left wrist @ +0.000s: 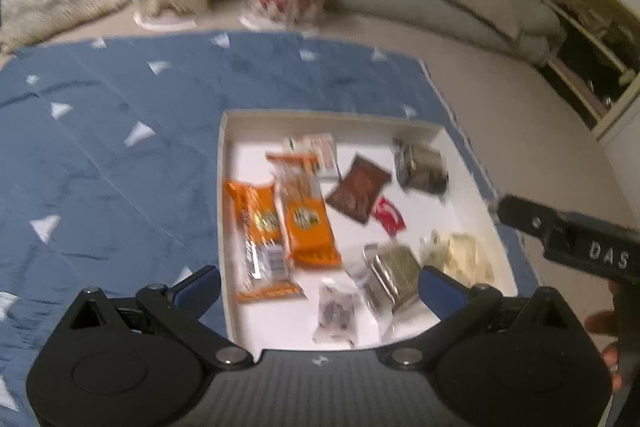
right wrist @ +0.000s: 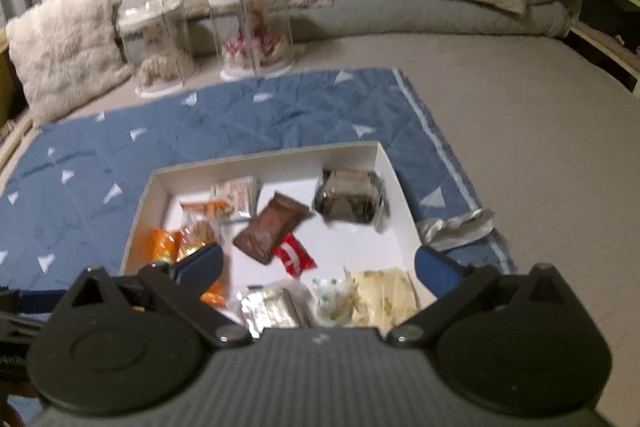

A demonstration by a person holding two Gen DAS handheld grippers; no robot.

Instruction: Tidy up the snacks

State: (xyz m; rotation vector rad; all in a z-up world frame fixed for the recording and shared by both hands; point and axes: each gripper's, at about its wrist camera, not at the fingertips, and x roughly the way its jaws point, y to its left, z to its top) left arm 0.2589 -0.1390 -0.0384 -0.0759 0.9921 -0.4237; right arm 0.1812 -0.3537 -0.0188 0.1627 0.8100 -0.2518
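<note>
This is a home living room or bedroom: a grey sofa (right wrist: 400,3) with plush cushions (right wrist: 64,47) lines the wall behind a beige carpeted floor (right wrist: 520,131). A blue quilted blanket (right wrist: 240,123) is spread out, and clear display cases (right wrist: 252,27) hold keepsakes beside wooden shelving (left wrist: 580,39).

White raised letters "DAS" stood on the black body of the right claw (left wrist: 572,239) at the frame's edge. Print on the snack wrappers (left wrist: 308,215) was too blurred to read.
</note>
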